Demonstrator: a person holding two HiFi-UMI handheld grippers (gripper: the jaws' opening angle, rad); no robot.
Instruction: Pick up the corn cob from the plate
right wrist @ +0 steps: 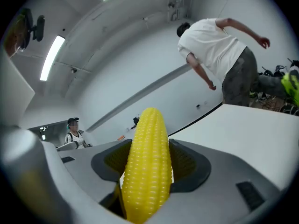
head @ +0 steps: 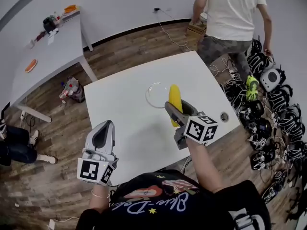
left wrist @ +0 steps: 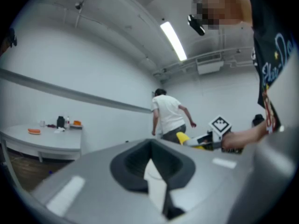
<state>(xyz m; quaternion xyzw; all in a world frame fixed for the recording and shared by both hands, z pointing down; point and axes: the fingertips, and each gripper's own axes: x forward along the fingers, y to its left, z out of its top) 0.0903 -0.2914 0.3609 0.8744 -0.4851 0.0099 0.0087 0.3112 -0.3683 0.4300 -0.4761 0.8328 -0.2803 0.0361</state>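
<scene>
White table [head: 129, 123] mid-frame, clear plate [head: 147, 96] bare. Pinched in right gripper [head: 178, 113]: corn cob [head: 175, 97], apparently lifted just right of the plate. Left gripper [head: 102, 137], lower left, pressed together on nothing. Could slip out lengthwise if squeeze slackens: rounded, slick kernels.

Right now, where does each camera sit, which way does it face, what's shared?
Head view: on the person's head, facing steeply down at the white square table and clear glass plate; shows black shirt, left gripper, right gripper.
Left gripper view: on the left gripper, along its shut, empty jaws across the room; shows the holder's right hand.
Right gripper view: on the right gripper, along jaws clamped on the yellow corn cob.
Shared: all show the bystander in a white T-shirt.
</scene>
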